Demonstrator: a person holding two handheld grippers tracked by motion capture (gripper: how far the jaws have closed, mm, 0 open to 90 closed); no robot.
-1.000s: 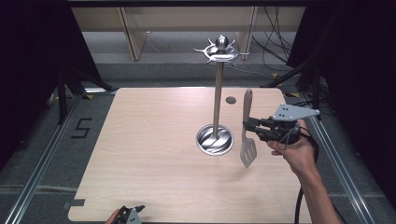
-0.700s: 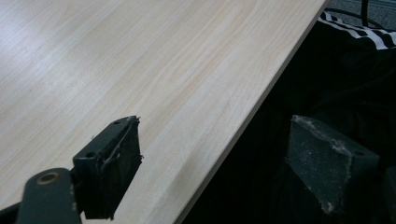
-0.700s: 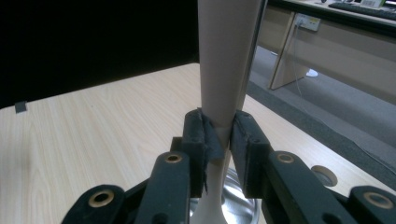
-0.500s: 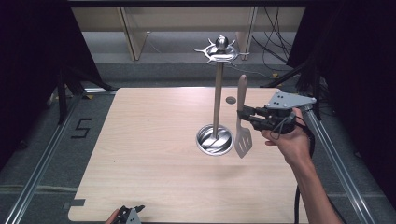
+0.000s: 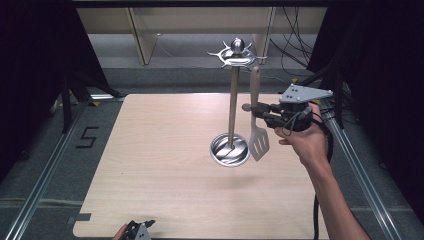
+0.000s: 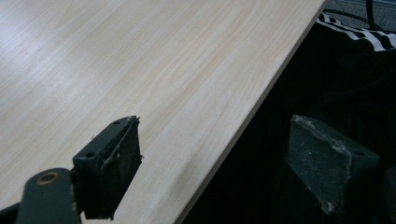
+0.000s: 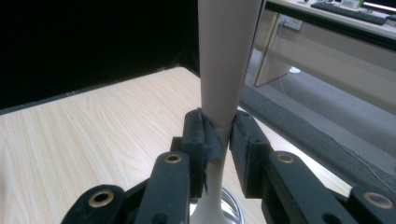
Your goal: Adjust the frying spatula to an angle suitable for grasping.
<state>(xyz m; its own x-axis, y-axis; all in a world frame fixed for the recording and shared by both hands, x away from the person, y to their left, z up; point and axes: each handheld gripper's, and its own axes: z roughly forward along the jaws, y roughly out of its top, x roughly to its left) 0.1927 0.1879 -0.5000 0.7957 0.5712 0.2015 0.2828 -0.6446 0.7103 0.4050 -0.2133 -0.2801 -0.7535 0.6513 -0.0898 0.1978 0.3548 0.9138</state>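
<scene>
Left of the table (image 5: 150, 165), a "5" (image 5: 86, 137) marks the floor; right gripper (image 5: 257, 112) clamps the spatula (image 5: 256, 127), left gripper (image 6: 212, 172) gapes.

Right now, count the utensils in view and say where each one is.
1: a spatula, upright, clamped in the right tongs beside the rack. The rack's hooks look empty.

So the spatula (image 5: 256, 115) is a pale one with a long handle that widens toward the top and a slotted flat blade at the bottom. It's off the bench, hanging upright with the handle end up and the blade down, gripped at the narrow neck of the handle. It sits just to the right of the stand (image 5: 231, 107), a shiny metal pole rising from a round dish-like base, with a ring of hooks and a ball knob on top. Spatula's handle tip is right up near that hook ring.
</scene>
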